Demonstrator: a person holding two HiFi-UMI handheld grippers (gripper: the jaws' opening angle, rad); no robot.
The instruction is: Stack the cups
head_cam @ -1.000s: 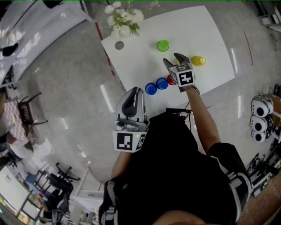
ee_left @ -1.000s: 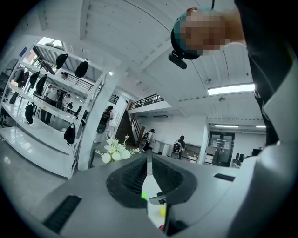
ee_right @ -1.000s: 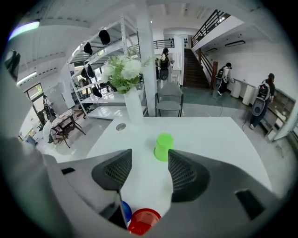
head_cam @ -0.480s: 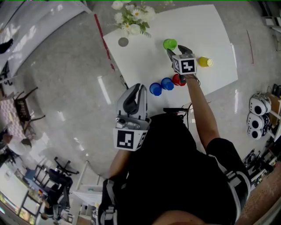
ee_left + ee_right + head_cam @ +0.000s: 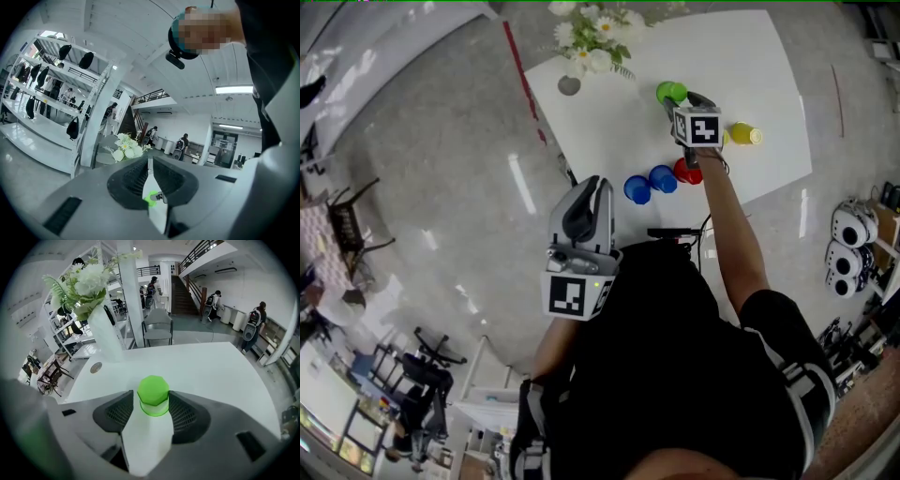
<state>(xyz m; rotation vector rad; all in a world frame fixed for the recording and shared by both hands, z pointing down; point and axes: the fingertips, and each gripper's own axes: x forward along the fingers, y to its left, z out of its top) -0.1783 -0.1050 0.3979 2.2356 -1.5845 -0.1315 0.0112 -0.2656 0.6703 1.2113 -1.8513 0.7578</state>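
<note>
A green cup (image 5: pixel 153 395) stands upside down on the white table (image 5: pixel 206 376). My right gripper (image 5: pixel 151 401) is open, one jaw on each side of the cup, close to its walls. In the head view this gripper (image 5: pixel 680 99) reaches to the green cup (image 5: pixel 667 90) at the table's far middle. A red cup (image 5: pixel 685 172) and two blue cups (image 5: pixel 663 178) (image 5: pixel 637 189) stand in a row near the front edge. A yellow cup (image 5: pixel 744 134) lies on its side to the right. My left gripper (image 5: pixel 588 186) is shut and empty, held off the table by my body.
A white vase of flowers (image 5: pixel 592 36) stands at the table's far left corner, with a small grey disc (image 5: pixel 569 86) beside it. The same vase (image 5: pixel 105 336) rises left of the green cup. Shiny grey floor (image 5: pixel 441 187) surrounds the table.
My right gripper has moved forward from above the red cup to the green cup, which now sits between its jaws. The left gripper has stayed put.
</note>
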